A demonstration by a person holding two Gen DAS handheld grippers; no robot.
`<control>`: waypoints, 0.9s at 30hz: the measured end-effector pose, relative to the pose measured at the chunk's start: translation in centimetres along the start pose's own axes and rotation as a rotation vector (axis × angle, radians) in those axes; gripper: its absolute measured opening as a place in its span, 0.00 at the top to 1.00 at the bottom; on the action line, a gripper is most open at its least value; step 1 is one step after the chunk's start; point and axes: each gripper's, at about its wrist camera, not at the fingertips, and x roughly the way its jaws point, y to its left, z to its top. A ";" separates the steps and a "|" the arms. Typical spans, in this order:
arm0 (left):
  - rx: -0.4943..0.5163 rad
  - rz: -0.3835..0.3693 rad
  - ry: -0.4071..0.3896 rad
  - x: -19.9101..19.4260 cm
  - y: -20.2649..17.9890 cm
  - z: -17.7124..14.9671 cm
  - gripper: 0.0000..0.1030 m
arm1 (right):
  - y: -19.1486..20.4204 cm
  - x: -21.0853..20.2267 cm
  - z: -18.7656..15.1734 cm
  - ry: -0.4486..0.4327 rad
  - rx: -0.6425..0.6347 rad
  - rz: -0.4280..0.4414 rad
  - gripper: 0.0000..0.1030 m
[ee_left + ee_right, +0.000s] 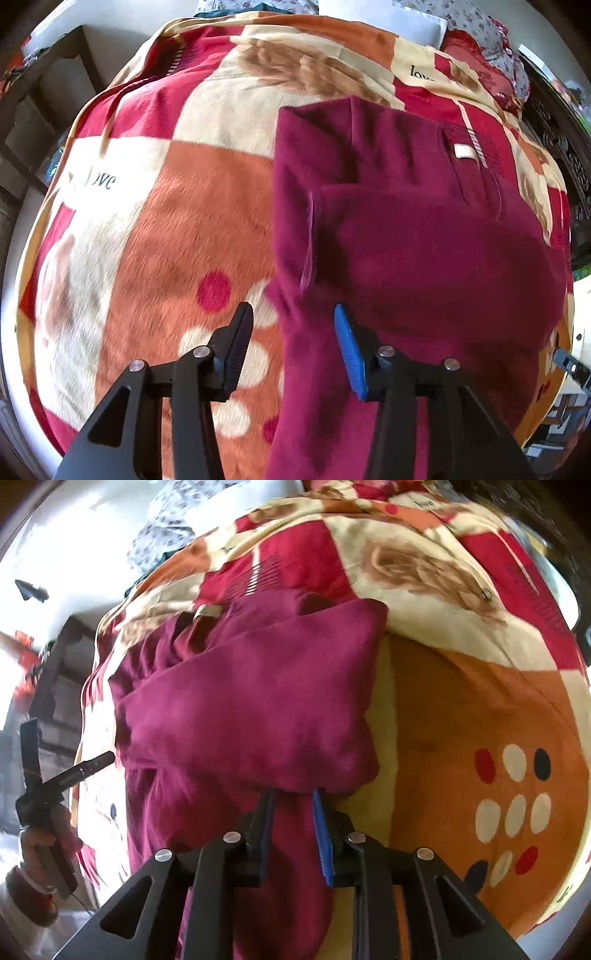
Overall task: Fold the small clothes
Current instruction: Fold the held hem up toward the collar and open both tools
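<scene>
A maroon garment (406, 229) lies partly folded on the patterned blanket (192, 206), with a small pale label (463, 151) near its far edge. My left gripper (293, 325) is open, its jaws wide apart over the garment's left edge, holding nothing. In the right wrist view the same maroon garment (251, 701) has a folded flap on top. My right gripper (293, 801) has its jaws partly apart at the near edge of that flap, with cloth lying between them. The left gripper tool (40, 786) shows at the far left in a hand.
The blanket (461, 716) covers a bed, with orange, red and cream squares and dots. Floral pillows (476, 26) lie at the head. Dark wooden furniture (33, 110) stands to the left of the bed. A dark carved headboard (569, 155) is on the right.
</scene>
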 end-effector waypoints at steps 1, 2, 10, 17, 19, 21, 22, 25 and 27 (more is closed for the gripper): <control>0.013 0.008 -0.001 -0.2 -0.2 -0.4 0.56 | 0.2 0.0 -0.1 -0.003 -0.007 -0.003 0.76; 0.025 0.014 -0.003 -0.4 -0.3 -0.7 0.55 | 0.5 0.3 0.1 -0.005 -0.007 -0.008 0.76; 0.058 0.027 -0.018 0.8 -1.7 -0.6 0.54 | 0.8 2.4 2.1 -0.039 0.057 -0.014 0.70; 0.100 0.036 0.003 2.9 -2.7 0.2 0.54 | 0.3 5.3 2.0 0.013 0.068 -0.031 0.63; 0.106 0.033 0.011 3.1 -2.7 0.2 0.53 | 0.3 4.9 1.9 0.006 0.077 -0.006 0.58; 0.107 0.029 0.014 2.7 -2.5 0.2 0.50 | 0.5 4.2 1.5 0.012 0.072 0.018 0.48; 0.108 0.029 0.016 2.6 -2.4 0.1 0.49 | 0.6 3.8 1.1 0.024 0.062 0.028 0.41; 0.114 0.025 0.035 1.9 -1.8 -0.6 0.48 | 0.8 2.9 -0.4 0.061 0.039 0.024 0.39; 0.111 0.018 0.056 1.3 -1.1 -1.4 0.48 | 0.4 2.2 -2.0 0.098 0.039 0.014 0.39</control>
